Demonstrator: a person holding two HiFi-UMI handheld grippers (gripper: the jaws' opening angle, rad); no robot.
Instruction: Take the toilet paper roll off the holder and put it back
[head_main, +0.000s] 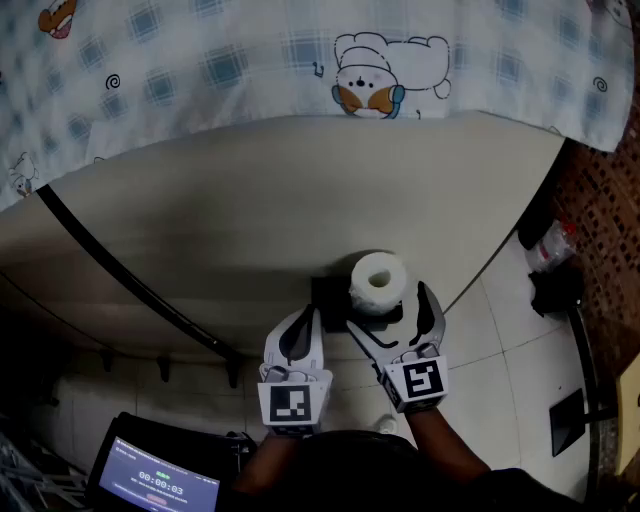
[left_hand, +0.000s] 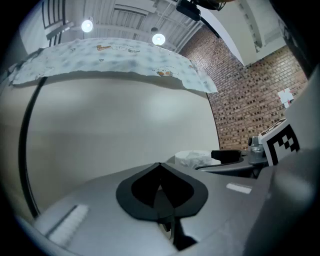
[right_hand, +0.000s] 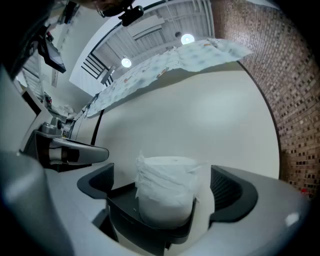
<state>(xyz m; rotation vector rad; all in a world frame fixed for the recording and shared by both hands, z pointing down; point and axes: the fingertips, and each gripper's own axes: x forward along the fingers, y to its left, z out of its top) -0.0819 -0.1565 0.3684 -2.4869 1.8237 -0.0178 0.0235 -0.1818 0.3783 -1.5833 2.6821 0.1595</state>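
A white toilet paper roll (head_main: 378, 283) stands upright on a black holder (head_main: 328, 298) fixed to the beige wall. My right gripper (head_main: 390, 308) is open, one jaw on each side of the roll, with a gap showing on both sides. In the right gripper view the roll (right_hand: 167, 192) sits in the holder's cup (right_hand: 150, 227) between the two black pads (right_hand: 231, 192). Just left of the holder is my left gripper (head_main: 303, 325), its jaws together on nothing. In the left gripper view that gripper (left_hand: 160, 192) has its pads touching, and the roll (left_hand: 192, 159) shows past it to the right.
A checked cloth with cartoon prints (head_main: 200, 60) hangs over the top of the wall. A black cable (head_main: 130, 285) runs diagonally down the wall at left. At right are a brick wall (head_main: 600, 200), a plastic bottle (head_main: 552, 245) and tiled floor. A lit screen (head_main: 160, 485) sits bottom left.
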